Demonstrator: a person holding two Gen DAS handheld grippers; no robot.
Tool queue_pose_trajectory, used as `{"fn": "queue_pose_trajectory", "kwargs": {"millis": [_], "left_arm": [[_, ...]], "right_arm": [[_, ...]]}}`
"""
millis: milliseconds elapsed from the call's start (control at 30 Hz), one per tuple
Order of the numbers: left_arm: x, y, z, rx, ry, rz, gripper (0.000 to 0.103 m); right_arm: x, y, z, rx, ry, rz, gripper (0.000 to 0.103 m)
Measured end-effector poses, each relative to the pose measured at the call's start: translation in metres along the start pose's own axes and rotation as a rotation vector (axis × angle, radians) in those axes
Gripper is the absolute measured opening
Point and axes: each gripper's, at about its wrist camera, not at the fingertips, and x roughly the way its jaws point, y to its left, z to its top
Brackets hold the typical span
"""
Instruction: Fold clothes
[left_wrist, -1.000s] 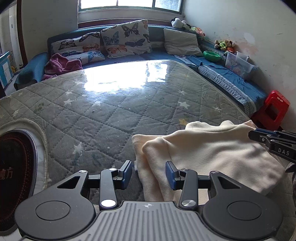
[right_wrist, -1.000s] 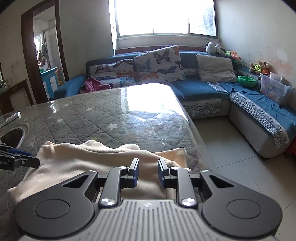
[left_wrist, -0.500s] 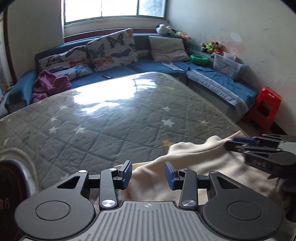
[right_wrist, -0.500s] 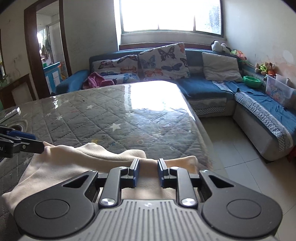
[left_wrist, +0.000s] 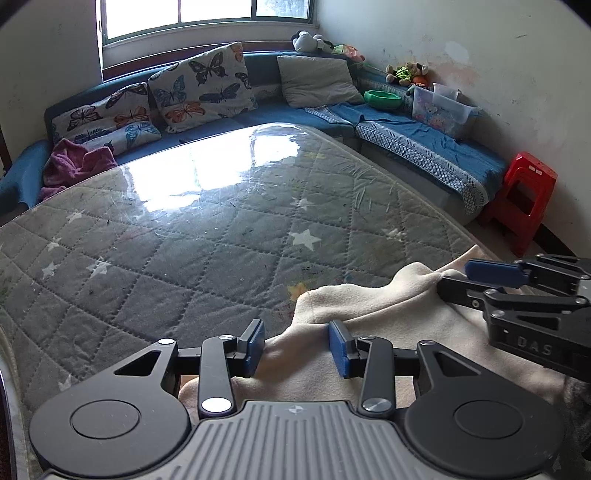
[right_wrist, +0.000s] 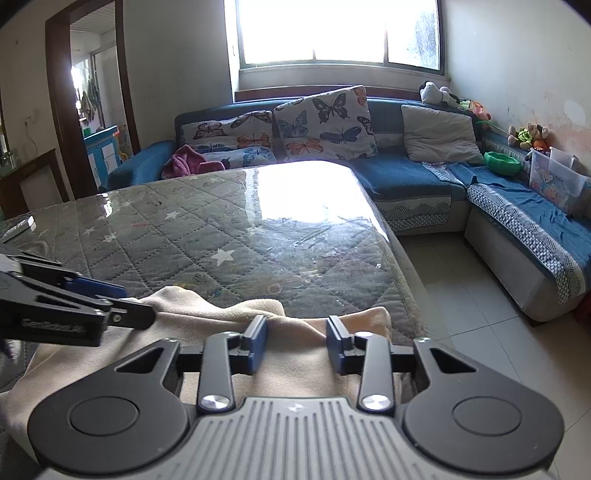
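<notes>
1. My left tool hangs low over the near edge of the cream garment; its blue pads stand partly apart and clear of the cloth, with a raised fold of fabric showing in the gap.
2. My right tool is opening; its pads sit to either side of a cloth ridge without pressing on it.
3. The cream garment lies bunched at the near right corner of the counter, its far edge rumpled into soft humps.
4. In the left wrist view my right tool comes in from the right, its tips at the garment's far hump. In the right wrist view my left tool comes in from the left, its tips on the cloth's left side.
5. Beyond the garment the counter's grey quilted cover with white stars lies under a shiny clear sheet.
6. Further off a blue corner sofa carries butterfly cushions, a purple cloth, a green bowl and a clear plastic bin.
7. A red stool stands by the right wall.
</notes>
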Motion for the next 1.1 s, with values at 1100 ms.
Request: {"fn": "queue_pose_trajectory", "kwargs": {"millis": [1100], "left_arm": [[-0.004, 0.000, -0.001, -0.042, -0.016, 0.023, 0.044]], "right_arm": [[-0.096, 0.046, -0.072, -0.184, -0.003, 0.088, 0.043]]}}
